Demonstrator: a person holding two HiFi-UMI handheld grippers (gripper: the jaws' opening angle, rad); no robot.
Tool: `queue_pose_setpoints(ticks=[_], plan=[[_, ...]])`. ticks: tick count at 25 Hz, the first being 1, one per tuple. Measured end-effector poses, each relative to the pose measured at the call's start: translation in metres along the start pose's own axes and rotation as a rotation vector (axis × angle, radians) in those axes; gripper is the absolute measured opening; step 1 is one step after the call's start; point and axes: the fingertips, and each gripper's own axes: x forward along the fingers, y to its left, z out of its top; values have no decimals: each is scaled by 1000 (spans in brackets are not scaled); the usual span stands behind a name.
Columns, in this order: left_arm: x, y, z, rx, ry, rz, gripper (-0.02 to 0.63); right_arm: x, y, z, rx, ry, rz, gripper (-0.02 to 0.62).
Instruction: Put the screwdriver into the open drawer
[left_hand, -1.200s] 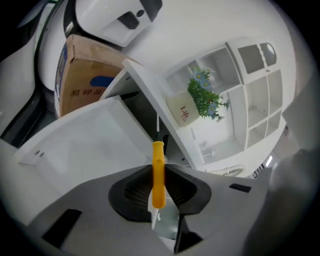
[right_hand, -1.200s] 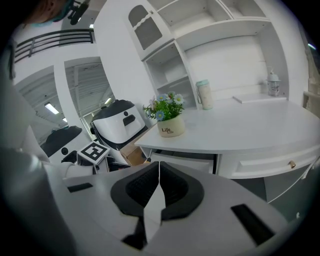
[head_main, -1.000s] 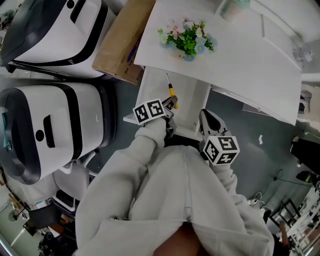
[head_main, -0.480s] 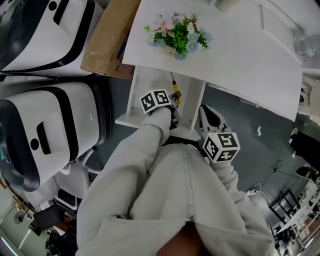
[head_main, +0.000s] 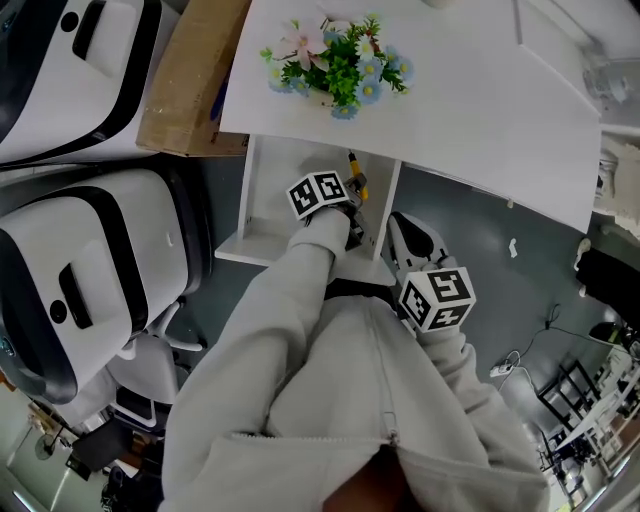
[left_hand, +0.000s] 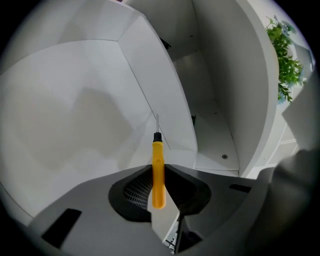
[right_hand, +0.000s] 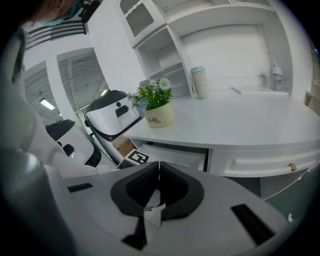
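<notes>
The screwdriver (left_hand: 157, 155), pinched by its handle in the left gripper (left_hand: 159, 176), pointed into the open drawer (left_hand: 75, 130); placing seemingly still needed lowering, then spreading the jaws.

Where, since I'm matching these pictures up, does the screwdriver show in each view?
Head view: screwdriver upper centre, over the open drawer, under the desk edge.
Left gripper view: centre, yellow handle clamped in the left gripper, tip toward the drawer.
Right gripper view: not in it.
Shared landmark: the potted flowers on the desk, in all three.
</notes>
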Motion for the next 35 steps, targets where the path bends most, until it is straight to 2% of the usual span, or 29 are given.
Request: queue_pose_setpoints(ticks=[6, 19, 24, 28, 31, 35], plan=[[21, 2, 2, -60, -35, -24, 84, -1, -3, -10, 4, 32, -4, 32], [42, 5, -3, -25, 27, -11, 83, -2, -15, -11, 16, 50, -15, 32], [45, -3, -5, -19, 43, -56, 145, 1, -16, -11, 17, 52, -10, 32], [42, -10, -7, -19, 59, -75, 242, 1, -15, -9, 14, 48, -9, 32], [36, -9, -5, -19, 56, -62, 272, 2, -12, -9, 7, 42, -3, 32], [24, -8, -2, -66, 31, -76, 285, 1, -6, -12, 2, 41, 3, 32]])
